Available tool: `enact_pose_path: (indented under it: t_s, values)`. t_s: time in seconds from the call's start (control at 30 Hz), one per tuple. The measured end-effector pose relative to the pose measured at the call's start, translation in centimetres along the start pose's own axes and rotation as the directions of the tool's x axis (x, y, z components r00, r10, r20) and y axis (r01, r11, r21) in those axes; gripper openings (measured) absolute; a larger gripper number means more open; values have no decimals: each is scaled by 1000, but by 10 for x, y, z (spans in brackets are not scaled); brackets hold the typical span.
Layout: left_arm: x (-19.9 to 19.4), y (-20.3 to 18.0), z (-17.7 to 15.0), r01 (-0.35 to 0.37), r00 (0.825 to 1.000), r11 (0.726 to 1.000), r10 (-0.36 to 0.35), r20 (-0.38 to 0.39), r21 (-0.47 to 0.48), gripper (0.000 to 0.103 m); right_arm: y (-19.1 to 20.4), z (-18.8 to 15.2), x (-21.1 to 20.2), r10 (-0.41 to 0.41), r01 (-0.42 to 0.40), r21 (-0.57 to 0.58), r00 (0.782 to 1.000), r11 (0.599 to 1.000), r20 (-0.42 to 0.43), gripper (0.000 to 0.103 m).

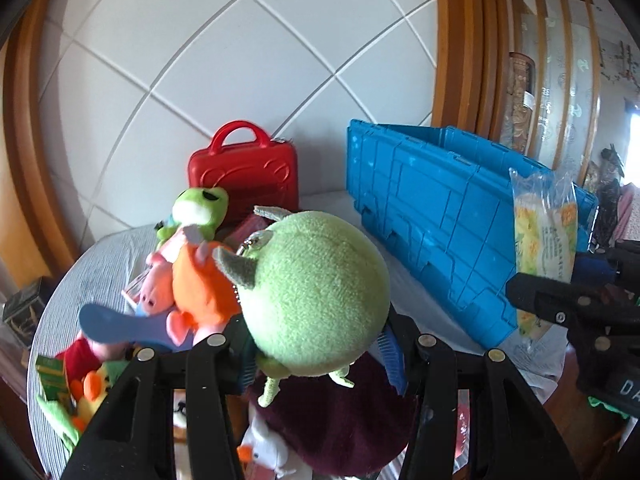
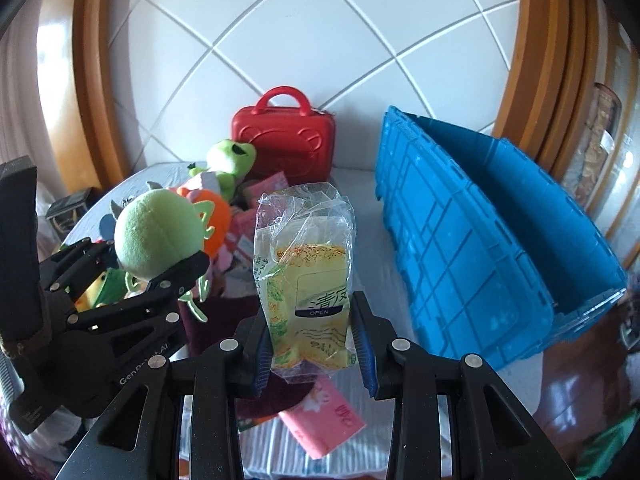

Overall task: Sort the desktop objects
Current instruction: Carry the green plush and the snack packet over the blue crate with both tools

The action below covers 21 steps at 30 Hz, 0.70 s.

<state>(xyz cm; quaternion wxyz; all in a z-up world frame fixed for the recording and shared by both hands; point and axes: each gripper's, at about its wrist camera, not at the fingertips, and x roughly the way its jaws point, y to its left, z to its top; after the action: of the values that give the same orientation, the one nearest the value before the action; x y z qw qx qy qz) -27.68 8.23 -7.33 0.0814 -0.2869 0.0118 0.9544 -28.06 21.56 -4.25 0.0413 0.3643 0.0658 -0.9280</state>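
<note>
At the left a heap of soft toys (image 1: 188,272) lies on the striped table (image 1: 100,264), and above it the left gripper (image 1: 320,344) pinches a round green plush (image 1: 316,288) between its blue pads. In the middle, a red case (image 2: 286,140) stands against the tiled wall. The right gripper (image 2: 314,344) clamps a clear yellow packet (image 2: 308,280) upright, just beside the open blue crate (image 2: 480,240).
</note>
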Motion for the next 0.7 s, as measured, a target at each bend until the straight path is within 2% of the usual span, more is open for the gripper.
enact_pose_path:
  t_s: [0.27, 0.53, 0.7]
  values:
    - [16, -41, 26, 24, 999, 998, -26, 24, 55, 49, -47, 14, -2, -33, 30, 63, 999, 998, 39, 35]
    - [31, -99, 56, -68, 993, 995, 61, 98, 69, 49, -114, 34, 13, 37, -42, 45, 995, 998, 93, 35]
    - [56, -160, 95, -131, 983, 991, 129, 128, 10, 49, -188, 55, 19, 80, -78, -22, 987, 997, 142, 35]
